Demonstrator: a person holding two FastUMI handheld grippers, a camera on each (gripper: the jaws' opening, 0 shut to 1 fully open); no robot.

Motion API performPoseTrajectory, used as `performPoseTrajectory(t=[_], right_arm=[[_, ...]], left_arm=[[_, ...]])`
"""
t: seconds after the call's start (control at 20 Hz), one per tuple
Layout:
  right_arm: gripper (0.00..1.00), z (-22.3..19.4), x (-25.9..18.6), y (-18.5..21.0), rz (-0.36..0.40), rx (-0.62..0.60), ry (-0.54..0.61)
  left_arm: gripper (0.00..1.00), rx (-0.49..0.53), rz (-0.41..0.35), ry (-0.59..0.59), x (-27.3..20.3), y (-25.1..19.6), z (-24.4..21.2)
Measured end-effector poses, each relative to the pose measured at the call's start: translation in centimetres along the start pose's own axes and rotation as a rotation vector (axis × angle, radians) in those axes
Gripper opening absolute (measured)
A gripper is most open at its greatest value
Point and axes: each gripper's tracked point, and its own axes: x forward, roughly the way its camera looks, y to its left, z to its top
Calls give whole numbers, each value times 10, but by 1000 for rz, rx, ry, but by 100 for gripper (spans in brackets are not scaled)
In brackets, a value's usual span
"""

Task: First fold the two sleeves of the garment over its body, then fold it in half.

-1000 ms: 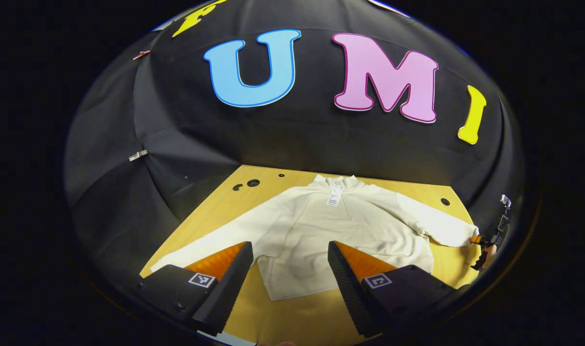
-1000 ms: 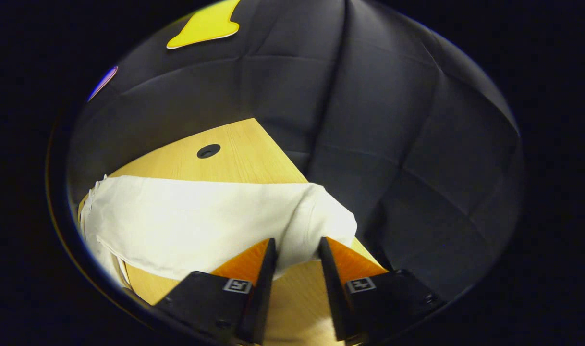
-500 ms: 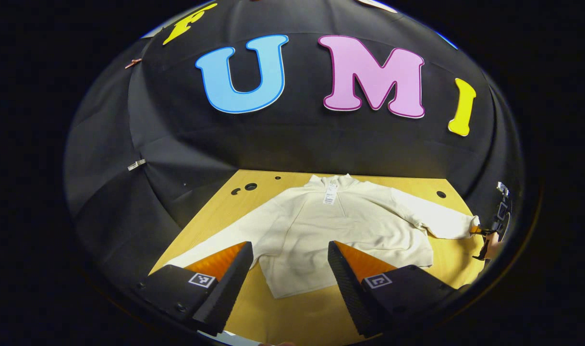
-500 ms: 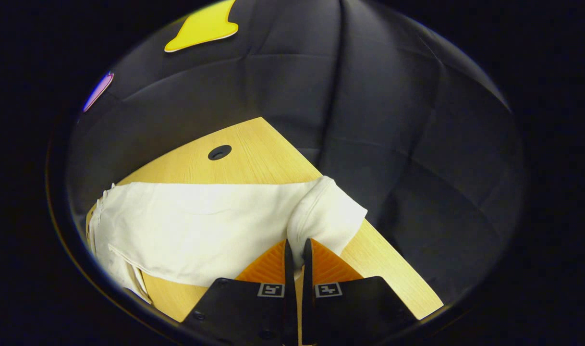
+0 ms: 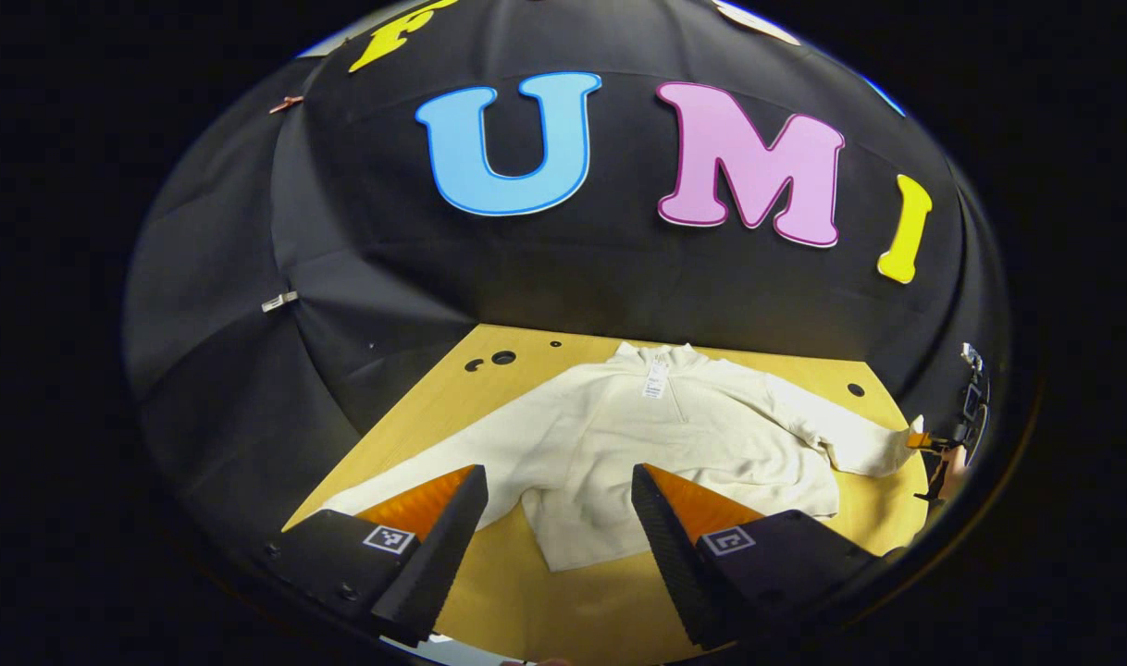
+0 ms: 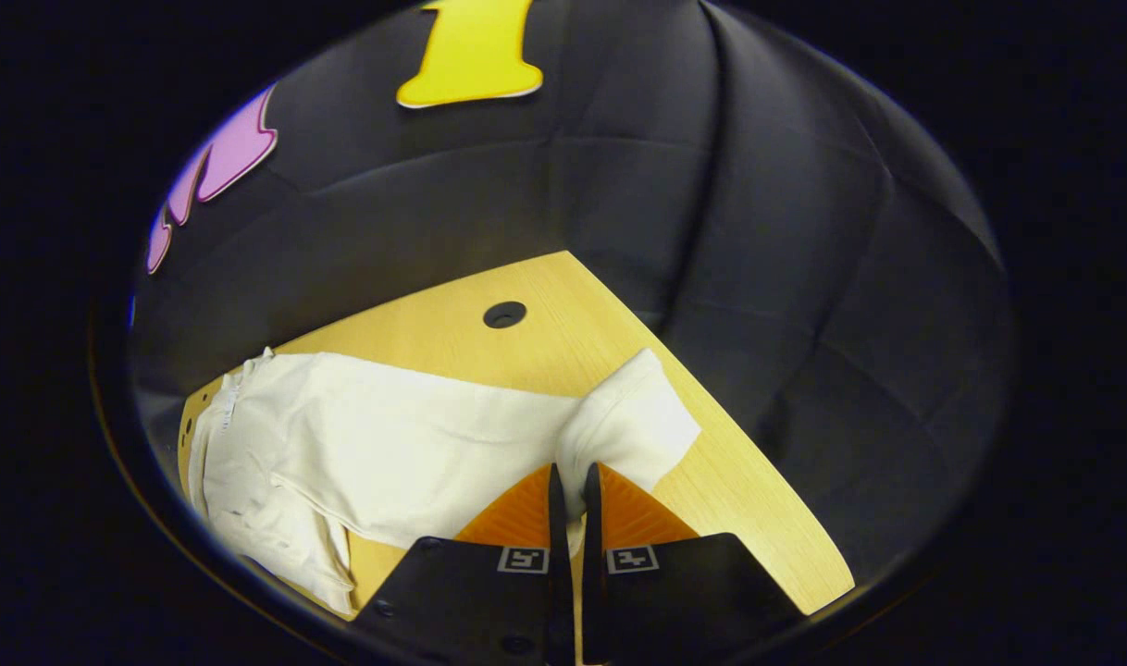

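Observation:
A cream sweatshirt (image 5: 674,444) lies flat on the wooden table (image 5: 600,610), collar toward the far wall, with a white tag (image 5: 656,381) at the neck. Its left sleeve (image 5: 406,472) stretches out toward my left gripper (image 5: 559,481), which hovers open above the table near the hem. In the right gripper view my right gripper (image 6: 568,476) is shut on the other sleeve (image 6: 434,444) just behind the cuff (image 6: 637,421), which is lifted slightly off the table. The right gripper (image 5: 924,442) also appears far right in the left gripper view, pinching that sleeve's end.
Round holes are cut in the tabletop at the far left (image 5: 503,357) and far right (image 5: 857,389) (image 6: 504,314). The black cloth wall closes the table's far side and both ends. The table's right edge (image 6: 767,490) runs close to the held cuff.
The right gripper closed on the sleeve near the cuff, then swung with it so the sleeve now bends inward. The left gripper stayed open and shifted only slightly.

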Motion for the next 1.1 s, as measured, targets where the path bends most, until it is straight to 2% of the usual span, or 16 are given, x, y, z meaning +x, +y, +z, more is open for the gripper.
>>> performPoseTrajectory(t=[0.25,0.4,0.6,0.8,1.1], right_arm=[[8,42,-26,57,53,-66,-54],[8,52,-34,108,116,-146,-67],[8,67,-41,183,198,-196,-83],[8,74,-46,267,292,-298,-102],[8,63,-57,403,439,-390,-106]], left_arm=[[96,-60,1,5,-1,28,-6],[97,-89,20,5,2,49,-8],[98,-111,29,0,5,71,-9],[98,-134,43,14,7,94,-14],[98,-185,102,26,9,134,-26]])
